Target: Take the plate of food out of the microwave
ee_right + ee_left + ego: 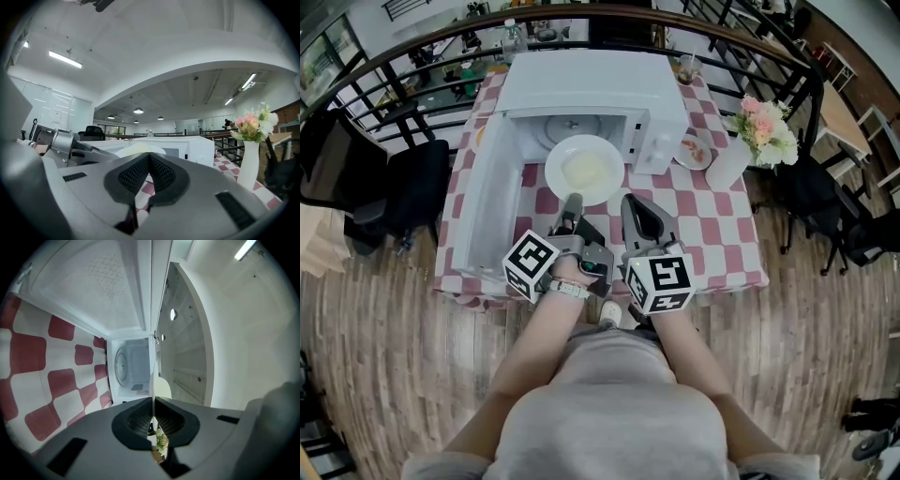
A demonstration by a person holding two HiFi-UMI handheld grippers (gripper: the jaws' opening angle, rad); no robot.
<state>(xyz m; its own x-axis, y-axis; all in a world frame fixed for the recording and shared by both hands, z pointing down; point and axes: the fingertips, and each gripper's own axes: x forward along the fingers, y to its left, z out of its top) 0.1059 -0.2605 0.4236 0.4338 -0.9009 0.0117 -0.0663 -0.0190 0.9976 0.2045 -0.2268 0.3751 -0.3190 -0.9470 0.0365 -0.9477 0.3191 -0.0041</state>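
Right claw (149, 157) fills the lower frame, dark ribbed pads meeting at the tips, nothing btwn them. Just past the tips is the pale rim of a plate (140, 150), w/ the left claw (93, 151) reaching in from the left toward it (can't tell if it touches). Behind is a white microwave (190, 149) on the red-and-white checked counter (224, 165). Far right, a white vase (248, 171) stands upright, pink & white flowers (255, 124) on top. Bkgd: black chair (93, 132), ceiling strip light (64, 59).
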